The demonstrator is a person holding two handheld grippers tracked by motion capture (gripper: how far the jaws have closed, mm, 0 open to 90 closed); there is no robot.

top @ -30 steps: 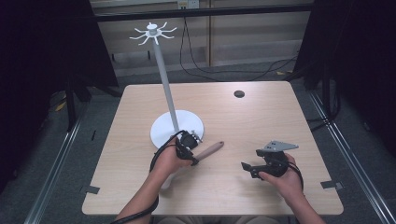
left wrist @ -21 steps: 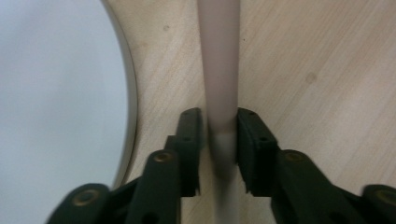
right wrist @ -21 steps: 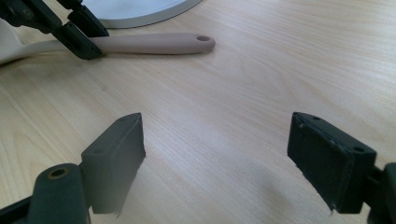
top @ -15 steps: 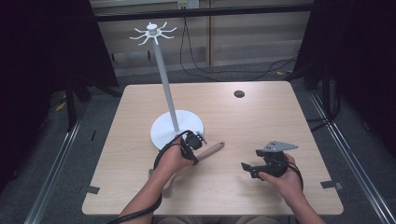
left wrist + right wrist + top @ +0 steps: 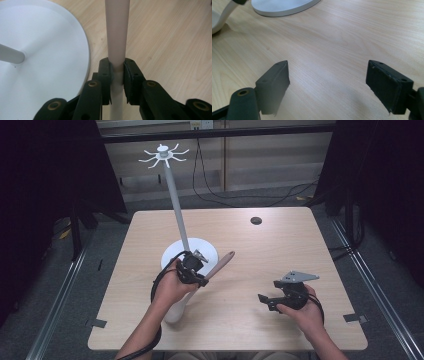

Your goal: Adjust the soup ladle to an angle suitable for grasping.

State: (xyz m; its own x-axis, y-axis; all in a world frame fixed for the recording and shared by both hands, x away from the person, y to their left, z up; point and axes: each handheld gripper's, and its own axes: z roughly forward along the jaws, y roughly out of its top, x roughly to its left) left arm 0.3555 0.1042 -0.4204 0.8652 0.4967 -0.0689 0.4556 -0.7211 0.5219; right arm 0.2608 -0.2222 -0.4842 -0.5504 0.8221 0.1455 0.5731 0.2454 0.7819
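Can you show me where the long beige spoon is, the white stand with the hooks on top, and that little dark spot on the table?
spoon (image 5: 220, 264), high view, on its handle.
white stand (image 5: 176, 210), high view, on its pole.
dark spot (image 5: 256, 220), high view, on its middle.

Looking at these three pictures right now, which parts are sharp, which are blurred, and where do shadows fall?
High view: table evenly lit, surroundings dark. Left gripper view: jaws crisp on the utensil handle; white stand base bright, slightly soft. Right gripper view: near jaws blurred, wood grain sharper, faint shadow between them.
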